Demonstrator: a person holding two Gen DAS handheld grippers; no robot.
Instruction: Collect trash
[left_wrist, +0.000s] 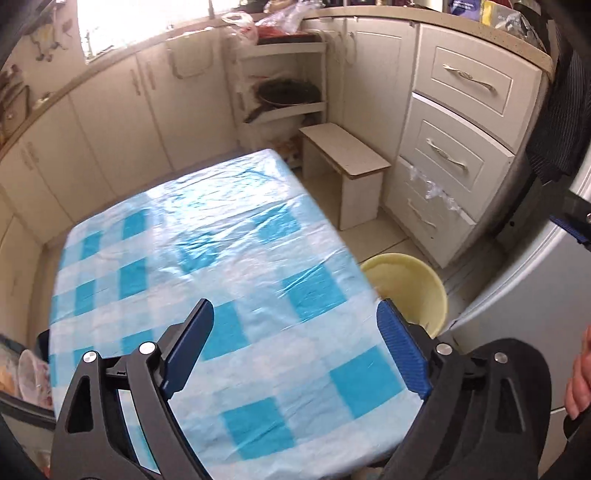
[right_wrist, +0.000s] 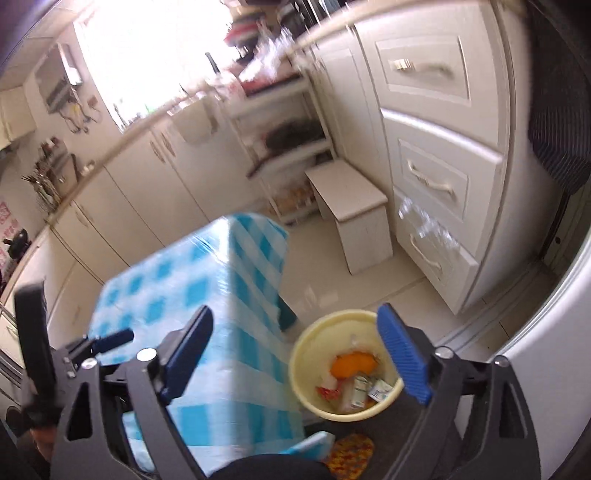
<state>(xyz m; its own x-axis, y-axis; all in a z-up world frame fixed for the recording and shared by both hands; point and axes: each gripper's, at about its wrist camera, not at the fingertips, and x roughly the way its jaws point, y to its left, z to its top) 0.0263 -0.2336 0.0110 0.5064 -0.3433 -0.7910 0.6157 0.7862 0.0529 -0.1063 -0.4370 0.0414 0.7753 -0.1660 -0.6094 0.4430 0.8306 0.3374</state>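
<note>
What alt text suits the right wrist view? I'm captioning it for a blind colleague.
An open two-finger gripper with blue pads hangs over a pale yellow round plastic bucket on the floor, holding an orange peel, small cartons and wrappers. Left of it stands a table under a blue-and-white checked plastic cloth, with cream kitchen cabinets behind.

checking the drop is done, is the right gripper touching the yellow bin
Cannot tell. In the right wrist view the right gripper has open, empty jaws overlapping the rim of the yellow bin, apparently above it, but no gap or contact shows plainly.
</note>
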